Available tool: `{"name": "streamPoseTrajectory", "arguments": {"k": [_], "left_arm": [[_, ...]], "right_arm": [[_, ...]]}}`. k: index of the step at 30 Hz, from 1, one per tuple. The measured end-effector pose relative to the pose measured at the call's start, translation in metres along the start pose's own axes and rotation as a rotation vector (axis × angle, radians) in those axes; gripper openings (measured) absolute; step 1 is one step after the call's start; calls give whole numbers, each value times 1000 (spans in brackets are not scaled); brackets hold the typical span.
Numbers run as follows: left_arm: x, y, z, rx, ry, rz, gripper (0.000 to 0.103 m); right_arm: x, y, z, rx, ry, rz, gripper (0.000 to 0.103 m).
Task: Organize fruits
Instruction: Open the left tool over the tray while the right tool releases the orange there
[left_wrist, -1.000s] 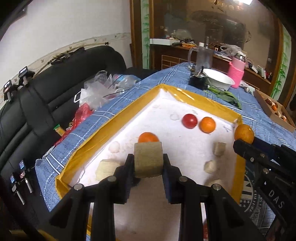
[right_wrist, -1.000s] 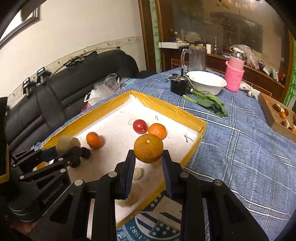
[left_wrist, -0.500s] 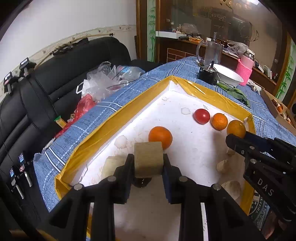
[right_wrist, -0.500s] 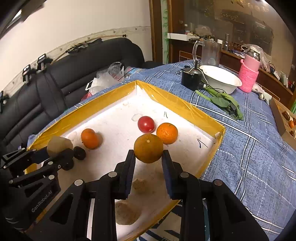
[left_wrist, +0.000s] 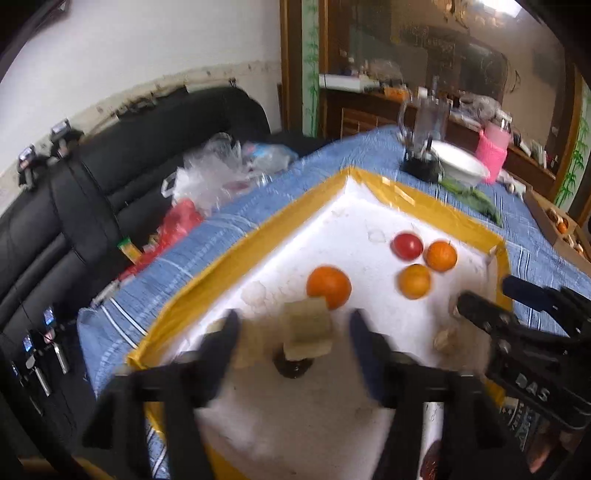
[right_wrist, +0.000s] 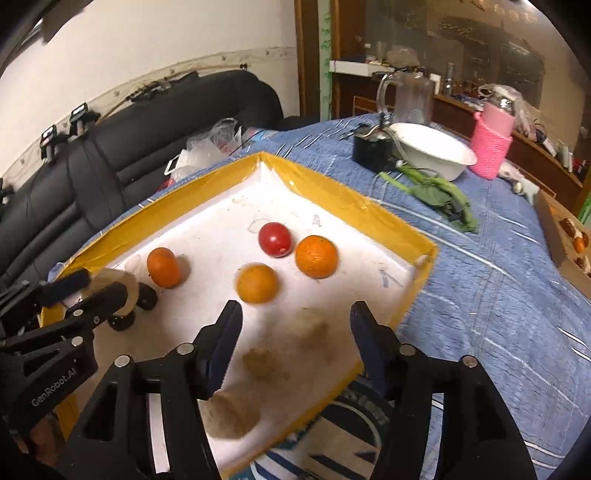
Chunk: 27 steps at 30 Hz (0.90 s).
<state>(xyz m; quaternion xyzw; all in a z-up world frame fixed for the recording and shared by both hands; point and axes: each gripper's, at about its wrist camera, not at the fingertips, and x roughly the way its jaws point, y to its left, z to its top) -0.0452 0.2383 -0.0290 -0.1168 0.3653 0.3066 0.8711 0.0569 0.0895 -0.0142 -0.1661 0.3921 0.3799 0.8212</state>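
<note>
A white tray with a yellow rim (left_wrist: 207, 288) (right_wrist: 354, 206) lies on the blue cloth. In it are a red tomato (left_wrist: 407, 246) (right_wrist: 274, 239), an orange (left_wrist: 440, 255) (right_wrist: 316, 256), a yellow-orange fruit (left_wrist: 415, 281) (right_wrist: 257, 283) and another orange (left_wrist: 328, 287) (right_wrist: 163, 267). My left gripper (left_wrist: 293, 334) is open, with a tan block (left_wrist: 307, 328) between its fingers over a small dark thing (left_wrist: 293, 365). My right gripper (right_wrist: 295, 334) is open and empty just short of the yellow-orange fruit. Each gripper shows in the other's view: the right one (left_wrist: 517, 325), the left one (right_wrist: 74, 299).
Brownish lumps (right_wrist: 312, 326) lie in the tray's near part. Beyond the tray stand a white bowl (right_wrist: 432, 155), a glass jug (right_wrist: 408, 98), a pink holder (right_wrist: 493, 147) and green leaves (right_wrist: 439, 194). A black sofa (left_wrist: 129, 184) with plastic bags (left_wrist: 210, 177) is on the left.
Both grippers have opened. The right one let go of the yellow-orange fruit, which now rests in the tray beside the tomato and orange. The left one released the tan block.
</note>
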Motion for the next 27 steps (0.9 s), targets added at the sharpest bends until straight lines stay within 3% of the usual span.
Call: {"name": "streamPoseTrajectory", "arguments": {"k": [1,6,14,27], "left_arm": [[-7,0,0,-3,-33,0,76],[-27,-7,3,13,-83,-3,81],[-50,-25,1,31,-98,-5,90],[-67,-41,-5,72,-83,-65,97]], "right_arm": [[-6,-2,-2,0,-10,-9,78],[-51,-17,-15,2,-84,-46,93],[-102,-16,-39,-56,-112,-58,95],[-121,-21,-62,-52,-121,-62,95]]}}
